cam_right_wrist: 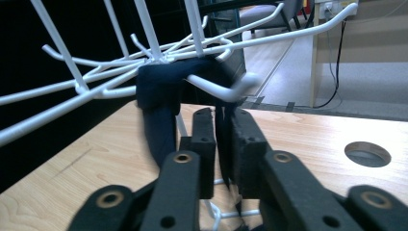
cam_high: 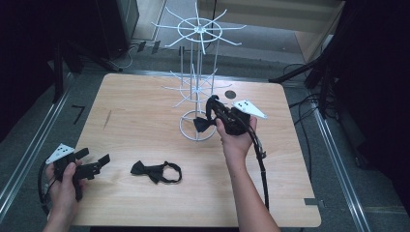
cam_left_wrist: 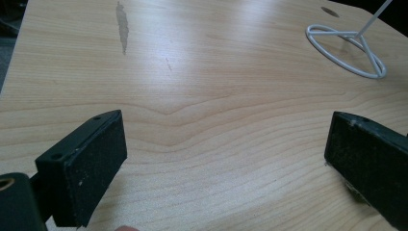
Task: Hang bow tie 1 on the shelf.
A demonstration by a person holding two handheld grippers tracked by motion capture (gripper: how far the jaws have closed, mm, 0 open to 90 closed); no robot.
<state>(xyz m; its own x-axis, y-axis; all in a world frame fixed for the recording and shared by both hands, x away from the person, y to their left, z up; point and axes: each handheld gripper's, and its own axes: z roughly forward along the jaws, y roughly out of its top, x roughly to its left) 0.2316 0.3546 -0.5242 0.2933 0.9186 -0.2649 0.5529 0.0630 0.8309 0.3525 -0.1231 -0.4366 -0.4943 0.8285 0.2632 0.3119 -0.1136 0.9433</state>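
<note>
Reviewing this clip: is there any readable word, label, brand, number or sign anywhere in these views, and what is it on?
None: no text is readable in any view.
Light wooden table: bare grain, no label.
White wire hook rack: no tag.
Two black fabric bow ties: no visible label.
Grey three-cornered plates: plain dots, no characters.

bow tie blurred, strap pinched between claw pads partly hidden

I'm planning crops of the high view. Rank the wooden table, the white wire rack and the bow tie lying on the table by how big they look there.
1. wooden table
2. white wire rack
3. bow tie
</note>
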